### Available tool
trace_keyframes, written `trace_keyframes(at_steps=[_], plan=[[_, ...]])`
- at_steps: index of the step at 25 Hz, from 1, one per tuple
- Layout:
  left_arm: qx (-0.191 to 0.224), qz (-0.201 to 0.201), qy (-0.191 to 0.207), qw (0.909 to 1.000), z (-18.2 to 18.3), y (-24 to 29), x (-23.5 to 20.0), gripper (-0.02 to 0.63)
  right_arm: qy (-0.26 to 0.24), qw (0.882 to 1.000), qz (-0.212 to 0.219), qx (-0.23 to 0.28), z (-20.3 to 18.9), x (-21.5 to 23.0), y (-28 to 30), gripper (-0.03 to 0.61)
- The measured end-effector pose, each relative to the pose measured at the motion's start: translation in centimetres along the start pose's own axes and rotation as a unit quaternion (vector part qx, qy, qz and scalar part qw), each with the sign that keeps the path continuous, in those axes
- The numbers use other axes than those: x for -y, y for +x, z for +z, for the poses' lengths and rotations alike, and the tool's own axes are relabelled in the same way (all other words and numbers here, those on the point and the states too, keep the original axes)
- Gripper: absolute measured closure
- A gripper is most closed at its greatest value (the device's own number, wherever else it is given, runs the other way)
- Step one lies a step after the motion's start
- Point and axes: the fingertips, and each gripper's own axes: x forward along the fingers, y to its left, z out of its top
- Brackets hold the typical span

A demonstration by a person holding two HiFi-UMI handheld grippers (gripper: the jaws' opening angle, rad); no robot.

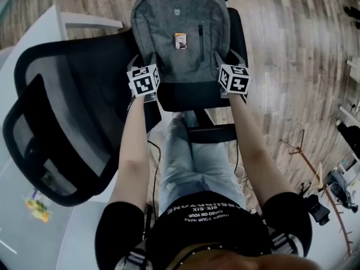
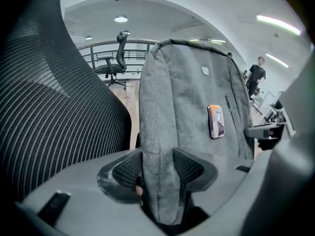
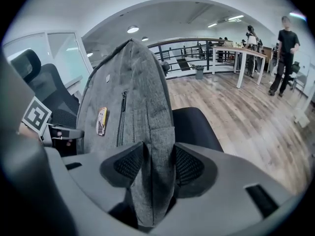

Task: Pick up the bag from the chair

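Observation:
A grey backpack [image 1: 180,32] with a small orange badge on its front stands upright on the black seat of an office chair [image 1: 197,97]. My left gripper [image 1: 142,79] is shut on the bag's left side edge [image 2: 158,171], and the grey fabric fills the gap between its ribbed pads [image 2: 129,168]. On the other side, my right gripper [image 1: 232,76] is shut on the right edge of the backpack [image 3: 151,166], its pads [image 3: 189,165] pressed into the cloth. In the right gripper view, the left gripper's marker cube [image 3: 37,116] shows beyond the bag.
A second black mesh chair [image 1: 62,122] stands close at the left, its backrest [image 2: 54,107] beside my left gripper. A white desk [image 1: 34,229] lies under it. Wooden floor [image 1: 292,66] spreads to the right. People stand far off by tables [image 3: 288,53].

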Motion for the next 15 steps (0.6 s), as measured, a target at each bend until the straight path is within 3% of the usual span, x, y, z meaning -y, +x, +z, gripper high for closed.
trace_keyframes(at_steps=[9,15], plan=[[-0.013,0.015,0.005,0.9998,-0.14,-0.2,0.23,0.4,0.002,1.0,0.0,0.004,-0.13,-0.37,-0.04,0.41],[-0.004,0.014,0.031,0.9994,-0.3,-0.49,0.65,0.443,-0.006,1.0,0.007,0.012,-0.24,-0.59,-0.16,0.433]])
